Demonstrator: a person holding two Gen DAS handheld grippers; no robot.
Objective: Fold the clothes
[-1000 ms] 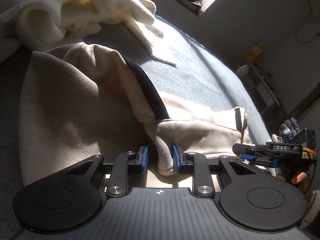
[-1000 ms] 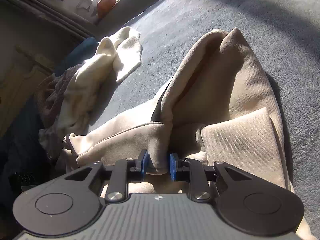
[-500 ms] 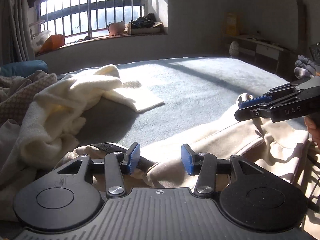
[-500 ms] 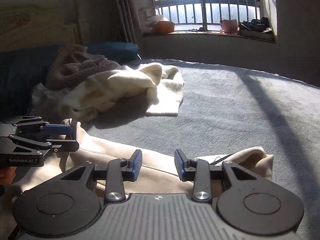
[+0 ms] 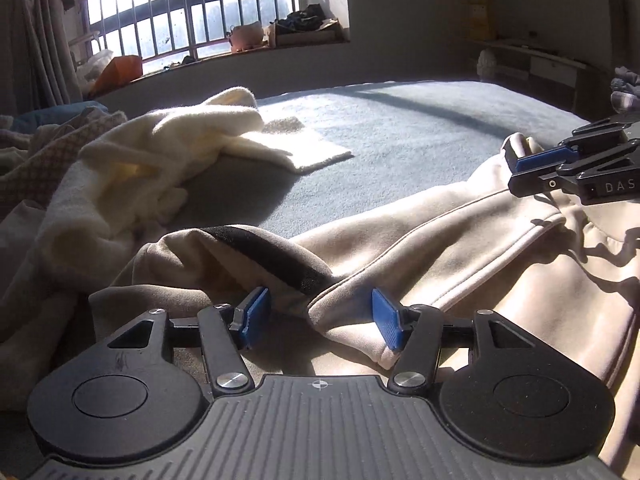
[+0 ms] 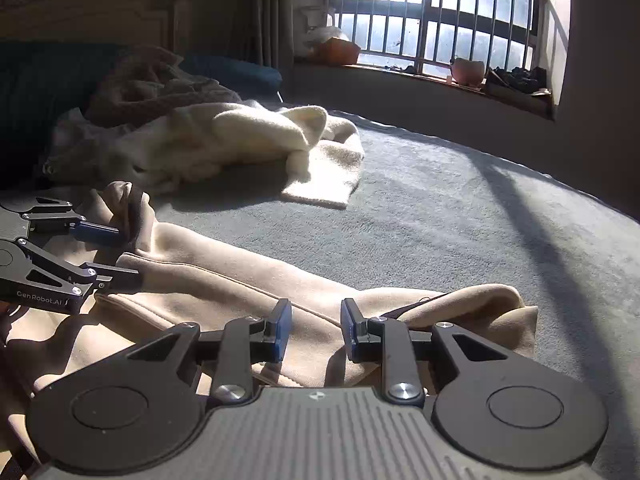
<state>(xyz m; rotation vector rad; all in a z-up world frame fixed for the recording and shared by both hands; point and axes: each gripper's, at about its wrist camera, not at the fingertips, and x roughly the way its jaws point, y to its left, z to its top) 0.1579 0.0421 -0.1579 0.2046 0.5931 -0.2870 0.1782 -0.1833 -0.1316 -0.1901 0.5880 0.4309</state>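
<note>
**Beige garment lying flat, both grippers at its near edge**

A pile of other clothes is lying at the far left of the blanket (image 5: 400, 136): a cream fleece (image 5: 168, 148) is slumping over a checked cloth (image 5: 48, 152), with one flat end of the fleece reaching out into the sun. A blue pillow (image 6: 236, 72) is sitting behind the pile. A barred window (image 6: 440, 24) is letting strong light in, and its sill is carrying an orange bag (image 5: 120, 72) and a pot (image 6: 466, 70). Nothing is lying between the grippers and the garment.

The beige garment (image 5: 460, 240) is stretching across the blanket from left to right, its black-lined opening (image 5: 272, 252) gaping just ahead of the left gripper (image 5: 318, 320). That gripper's jaws have just been opening and are standing wide apart; a folded edge of the garment is lying between the blue pads, close against the right pad but not clamped by both.

The right gripper (image 6: 316, 332) is sitting over the garment's other end, beside a bunched corner. Its jaws have just been closing somewhat, yet a gap is showing on either side and the cloth is lying below the pads, ungripped. Each gripper is showing at the edge of the other's view, hovering just above the cloth.
</note>
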